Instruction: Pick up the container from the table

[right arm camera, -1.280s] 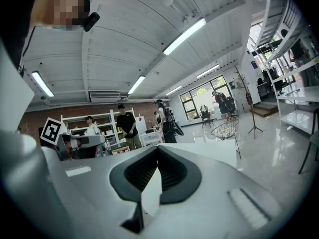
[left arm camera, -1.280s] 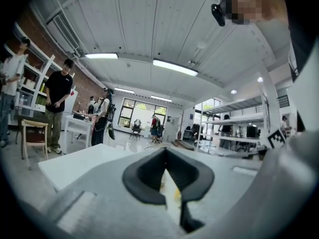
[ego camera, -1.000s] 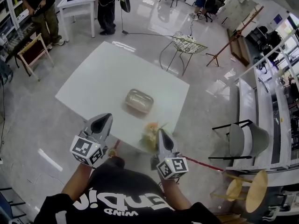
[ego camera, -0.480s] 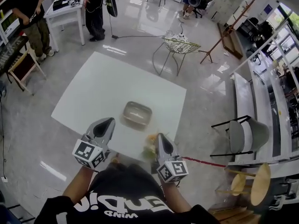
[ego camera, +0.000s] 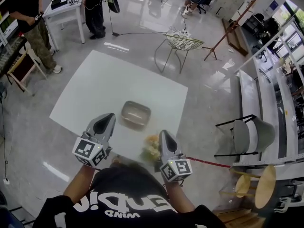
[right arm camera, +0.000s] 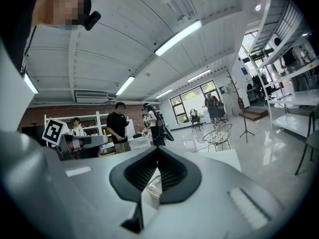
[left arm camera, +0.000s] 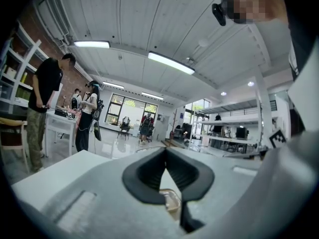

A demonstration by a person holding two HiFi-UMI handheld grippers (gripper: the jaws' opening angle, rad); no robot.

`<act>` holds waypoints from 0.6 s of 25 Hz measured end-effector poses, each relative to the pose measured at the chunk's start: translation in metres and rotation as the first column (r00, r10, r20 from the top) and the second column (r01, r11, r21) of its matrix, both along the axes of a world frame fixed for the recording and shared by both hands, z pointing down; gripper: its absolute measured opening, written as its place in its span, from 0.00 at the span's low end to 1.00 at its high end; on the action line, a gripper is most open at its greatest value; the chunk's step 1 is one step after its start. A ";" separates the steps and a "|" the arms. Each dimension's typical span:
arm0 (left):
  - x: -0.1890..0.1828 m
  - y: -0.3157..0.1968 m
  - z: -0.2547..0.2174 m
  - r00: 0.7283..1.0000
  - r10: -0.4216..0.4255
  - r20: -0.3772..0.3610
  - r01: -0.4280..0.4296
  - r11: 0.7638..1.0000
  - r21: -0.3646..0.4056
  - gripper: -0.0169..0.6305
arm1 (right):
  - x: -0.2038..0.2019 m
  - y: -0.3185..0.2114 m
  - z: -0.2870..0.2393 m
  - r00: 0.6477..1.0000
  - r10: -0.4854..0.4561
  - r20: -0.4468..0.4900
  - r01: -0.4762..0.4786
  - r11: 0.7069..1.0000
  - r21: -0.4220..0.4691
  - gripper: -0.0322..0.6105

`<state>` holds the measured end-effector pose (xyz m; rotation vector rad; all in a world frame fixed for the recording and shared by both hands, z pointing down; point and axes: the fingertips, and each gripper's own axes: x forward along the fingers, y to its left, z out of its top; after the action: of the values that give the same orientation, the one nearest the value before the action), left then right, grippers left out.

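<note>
The container (ego camera: 135,114), a shallow clear rounded-rectangle box, lies on the white table (ego camera: 104,80) toward its near side. My left gripper (ego camera: 108,117) hovers level over the table's front edge, just left of the container and apart from it, jaws shut and empty. In the left gripper view the gripper (left arm camera: 166,149) has its tips touching, and the container (left arm camera: 171,200) shows through the gap below them. My right gripper (ego camera: 163,135) is shut too, near the front right corner beside a yellow-green bunch (ego camera: 152,146). The right gripper view shows the gripper (right arm camera: 158,149) with its tips together.
A wire chair (ego camera: 183,42) stands beyond the table. People stand by a small white table (ego camera: 66,6) at the far left. A black-framed chair (ego camera: 247,137), wooden stools (ego camera: 259,186) and long shelves (ego camera: 280,94) line the right side. A red strip (ego camera: 204,163) lies on the floor.
Both grippers have drifted forward toward the table with their jaws still shut. The container now sits nearer to them in the head view.
</note>
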<state>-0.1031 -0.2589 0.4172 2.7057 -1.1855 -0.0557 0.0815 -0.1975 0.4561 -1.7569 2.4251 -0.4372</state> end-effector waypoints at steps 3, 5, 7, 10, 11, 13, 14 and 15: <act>0.006 -0.004 -0.002 1.000 0.008 -0.011 -0.008 1.000 -0.005 0.06 | 0.003 -0.003 -0.002 1.000 -0.008 0.000 0.008 1.000 0.002 0.05; 0.009 -0.007 -0.003 1.000 0.010 -0.012 -0.010 1.000 -0.008 0.24 | 0.004 -0.003 -0.002 1.000 -0.012 0.000 0.012 1.000 0.003 0.05; 0.013 -0.012 -0.001 1.000 0.007 -0.015 -0.008 1.000 -0.015 0.28 | 0.006 -0.005 -0.002 1.000 -0.013 0.001 0.013 1.000 0.002 0.05; 0.021 -0.026 0.007 1.000 0.013 -0.028 -0.014 0.999 -0.046 0.44 | 0.013 -0.011 -0.002 1.000 -0.012 0.003 0.012 1.000 0.003 0.05; 0.023 -0.032 0.011 0.999 0.015 -0.035 -0.018 0.998 -0.061 0.51 | 0.014 -0.014 -0.001 1.000 -0.011 0.004 0.011 1.000 0.002 0.05; 0.027 -0.045 0.021 0.999 0.018 -0.043 -0.022 0.995 -0.093 0.61 | 0.017 -0.018 0.001 1.000 -0.009 0.006 0.009 1.000 -0.003 0.05; 0.029 -0.051 0.028 0.999 0.018 -0.039 -0.022 0.994 -0.108 0.63 | 0.018 -0.020 0.002 1.000 -0.007 0.007 0.007 1.000 -0.005 0.05; 0.031 -0.057 0.034 0.999 0.019 -0.032 -0.023 0.992 -0.122 0.65 | 0.020 -0.021 0.003 1.000 -0.005 0.008 0.005 1.000 -0.007 0.05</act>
<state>-0.0726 -0.3158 0.4511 2.6010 -1.1136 -0.0202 0.1012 -0.2184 0.4586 -1.7488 2.4254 -0.4527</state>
